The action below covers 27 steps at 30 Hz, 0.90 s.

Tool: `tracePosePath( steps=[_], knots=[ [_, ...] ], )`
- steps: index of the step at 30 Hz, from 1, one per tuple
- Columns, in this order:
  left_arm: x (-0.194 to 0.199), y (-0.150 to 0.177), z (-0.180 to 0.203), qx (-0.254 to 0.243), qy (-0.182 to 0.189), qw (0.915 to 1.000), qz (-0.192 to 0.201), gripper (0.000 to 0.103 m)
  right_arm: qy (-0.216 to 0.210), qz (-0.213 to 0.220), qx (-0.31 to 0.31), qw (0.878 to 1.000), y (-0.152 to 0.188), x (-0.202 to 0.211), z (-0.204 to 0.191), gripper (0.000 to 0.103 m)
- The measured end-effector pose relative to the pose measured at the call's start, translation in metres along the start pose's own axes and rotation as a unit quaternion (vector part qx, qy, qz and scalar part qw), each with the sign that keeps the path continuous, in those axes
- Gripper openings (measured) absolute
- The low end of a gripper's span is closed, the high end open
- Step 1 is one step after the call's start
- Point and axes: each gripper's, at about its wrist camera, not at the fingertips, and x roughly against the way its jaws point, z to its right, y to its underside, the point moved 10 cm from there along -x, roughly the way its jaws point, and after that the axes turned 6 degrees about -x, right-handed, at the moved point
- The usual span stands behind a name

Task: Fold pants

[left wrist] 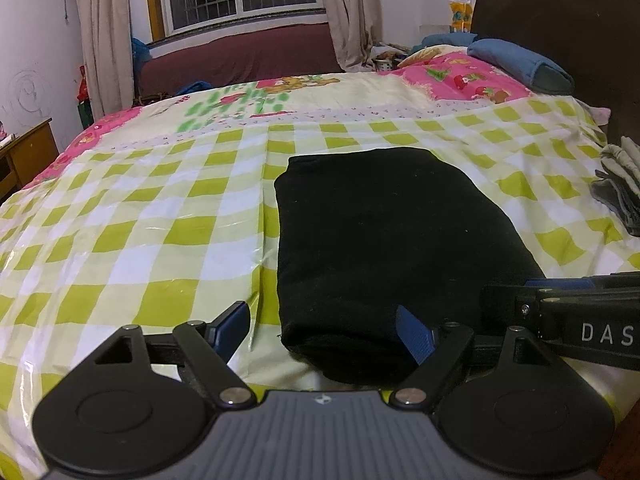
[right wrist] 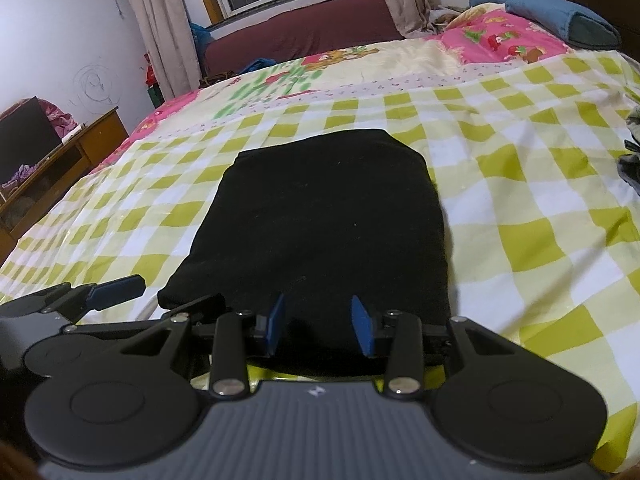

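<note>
A pair of black pants [left wrist: 384, 240], folded into a thick, soft rectangle with rounded corners, lies in the middle of the frame on a bed. The fabric is matte and faintly linty. Under it is a glossy plastic sheet [left wrist: 140, 240] in a check of lime-green, pale yellow and white squares, creased along a vertical fold just left of the pants. Beyond it, toward the top of the frame, shows a pink and cream cartoon-print bedsheet [left wrist: 460, 76], and at upper right a padded blue pillow [left wrist: 520, 64] against a dark headboard.

In the left wrist view, the left tongs [left wrist: 324, 332] fill the bottom of the frame: black hinged arms with ribbed blue pads, spread wide. The left pad sits over the checked sheet, the right pad over the near edge of the pants, whose near left corner lies between them.

In the right wrist view, the right tongs [right wrist: 320, 328] are at bottom centre, their blue pads parted with a clear gap, both over the near edge of the pants. Whether the pads touch the cloth cannot be told.

Crumpled grey clothing [left wrist: 620, 188] lies at the right edge.
</note>
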Motion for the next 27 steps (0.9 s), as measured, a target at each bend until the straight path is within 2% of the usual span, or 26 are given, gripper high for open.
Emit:
tracePosePath(
  steps=[27],
  knots=[
    [0.0011,0.006,-0.0003,0.007,-0.008,0.9999,-0.005,0.095,-0.001,-0.005,-0.012,1.0,0.0076,-0.0003,0.0007,0.039]
  ],
)
